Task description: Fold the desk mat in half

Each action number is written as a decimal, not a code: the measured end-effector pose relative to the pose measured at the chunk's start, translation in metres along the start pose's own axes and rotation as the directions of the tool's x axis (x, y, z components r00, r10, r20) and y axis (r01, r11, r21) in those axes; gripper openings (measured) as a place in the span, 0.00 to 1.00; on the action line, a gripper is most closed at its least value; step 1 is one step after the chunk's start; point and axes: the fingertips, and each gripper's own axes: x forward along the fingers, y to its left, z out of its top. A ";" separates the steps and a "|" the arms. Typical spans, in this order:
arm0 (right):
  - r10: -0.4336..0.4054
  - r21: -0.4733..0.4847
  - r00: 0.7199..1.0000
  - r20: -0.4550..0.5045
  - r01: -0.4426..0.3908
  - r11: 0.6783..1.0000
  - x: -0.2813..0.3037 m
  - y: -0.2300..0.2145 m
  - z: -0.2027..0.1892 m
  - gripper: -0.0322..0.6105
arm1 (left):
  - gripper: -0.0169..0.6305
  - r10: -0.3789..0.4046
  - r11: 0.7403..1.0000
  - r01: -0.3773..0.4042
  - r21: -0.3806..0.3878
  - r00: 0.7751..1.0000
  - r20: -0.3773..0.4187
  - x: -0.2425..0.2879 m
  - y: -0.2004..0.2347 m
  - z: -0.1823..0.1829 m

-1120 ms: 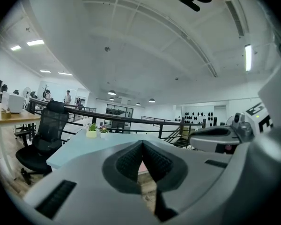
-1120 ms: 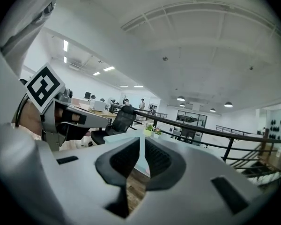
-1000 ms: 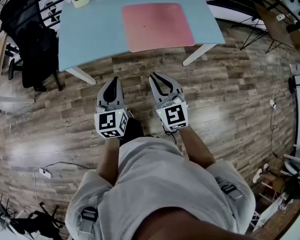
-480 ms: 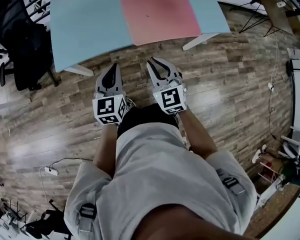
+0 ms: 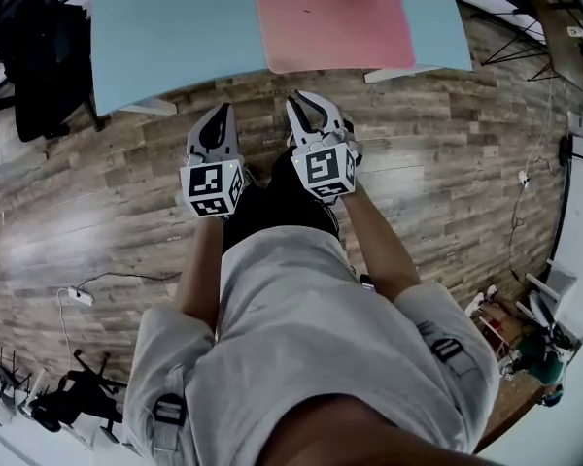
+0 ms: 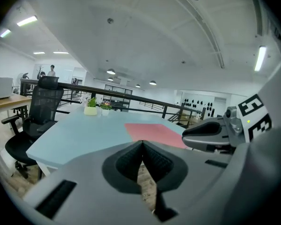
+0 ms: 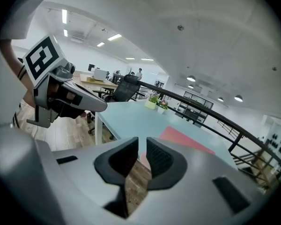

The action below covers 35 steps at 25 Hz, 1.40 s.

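Pink desk mat lies flat, unfolded on the blue table, at its near edge. Both claws hang short of it over the floor, prob. approach pose. Left gripper is pressed together, empty; right gripper is slightly spread w/ nothing between.

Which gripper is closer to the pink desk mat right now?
Right. The right gripper hangs over the floor just short of the desk mat, in line with its left part. The left gripper is further left, facing bare table. Neither touches the mat.
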 end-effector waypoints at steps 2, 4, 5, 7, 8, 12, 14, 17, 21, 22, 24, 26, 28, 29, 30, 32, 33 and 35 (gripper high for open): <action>0.023 -0.007 1.000 -0.020 -0.024 1.000 0.017 -0.002 -0.012 0.14 | 0.05 0.023 1.000 -0.023 0.009 0.999 -0.024 0.011 0.005 -0.012; 0.044 -0.023 0.998 -0.046 -0.045 0.999 0.031 -0.001 -0.025 0.14 | 0.05 0.050 0.999 -0.050 0.003 0.997 -0.050 0.019 0.010 -0.025; 0.053 -0.035 0.997 -0.058 -0.056 0.998 0.038 -0.001 -0.031 0.14 | 0.05 0.065 0.998 -0.065 -0.005 0.996 -0.063 0.022 0.013 -0.032; 0.069 -0.064 0.994 -0.080 -0.074 0.995 0.052 0.001 -0.042 0.14 | 0.05 0.092 0.995 -0.094 -0.021 0.992 -0.087 0.029 0.021 -0.045; 0.075 -0.079 0.993 -0.089 -0.082 0.993 0.060 0.001 -0.046 0.14 | 0.05 0.102 0.994 -0.106 -0.028 0.990 -0.097 0.032 0.024 -0.050; 0.085 -0.188 0.988 -0.127 -0.108 0.976 0.089 0.004 -0.066 0.14 | 0.05 0.137 0.988 -0.144 -0.047 0.981 -0.134 0.042 0.034 -0.067; 0.087 -0.244 0.985 -0.148 -0.121 0.962 0.104 0.008 -0.077 0.15 | 0.05 0.154 0.985 -0.163 -0.049 0.976 -0.152 0.044 0.038 -0.075; 0.073 -0.315 0.982 -0.175 -0.126 0.941 0.123 0.013 -0.087 0.15 | 0.05 0.174 0.981 -0.187 -0.061 0.969 -0.173 0.042 0.046 -0.085; 0.037 -0.412 0.977 -0.212 -0.123 0.903 0.139 0.018 -0.098 0.18 | 0.05 0.198 0.973 -0.216 -0.077 0.961 -0.194 0.036 0.055 -0.097; 0.030 -0.427 0.975 -0.221 -0.124 0.896 0.142 0.019 -0.101 0.19 | 0.04 0.203 0.972 -0.222 -0.081 0.959 -0.197 0.034 0.057 -0.100; 0.016 -0.453 0.971 -0.240 -0.127 0.882 0.148 0.021 -0.107 0.21 | 0.05 0.211 0.968 -0.233 -0.090 0.956 -0.204 0.031 0.061 -0.104; 0.004 -0.477 0.966 -0.257 -0.131 0.869 0.154 0.022 -0.112 0.22 | 0.05 0.219 0.965 -0.243 -0.099 0.953 -0.210 0.027 0.065 -0.107; -0.008 -0.492 0.963 -0.270 -0.131 0.861 0.159 0.021 -0.115 0.23 | 0.05 0.223 0.963 -0.249 -0.104 0.951 -0.213 0.025 0.068 -0.108; -0.012 -0.494 0.961 -0.275 -0.130 0.860 0.161 0.020 -0.116 0.22 | 0.05 0.224 0.962 -0.251 -0.107 0.951 -0.214 0.024 0.068 -0.109; -0.014 -0.491 0.960 -0.279 -0.130 0.861 0.162 0.019 -0.117 0.22 | 0.05 0.224 0.962 -0.251 -0.108 0.950 -0.215 0.023 0.069 -0.109; -0.006 -0.477 0.960 -0.281 -0.134 0.868 0.164 0.019 -0.117 0.19 | 0.05 0.223 0.962 -0.251 -0.110 0.950 -0.217 0.022 0.070 -0.110; 0.003 -0.468 0.959 -0.282 -0.140 0.873 0.164 0.020 -0.117 0.17 | 0.05 0.222 0.962 -0.250 -0.112 0.950 -0.218 0.022 0.070 -0.111; 0.028 -0.444 0.959 -0.283 -0.157 0.882 0.164 0.021 -0.116 0.14 | 0.05 0.220 0.961 -0.249 -0.118 0.951 -0.219 0.024 0.070 -0.111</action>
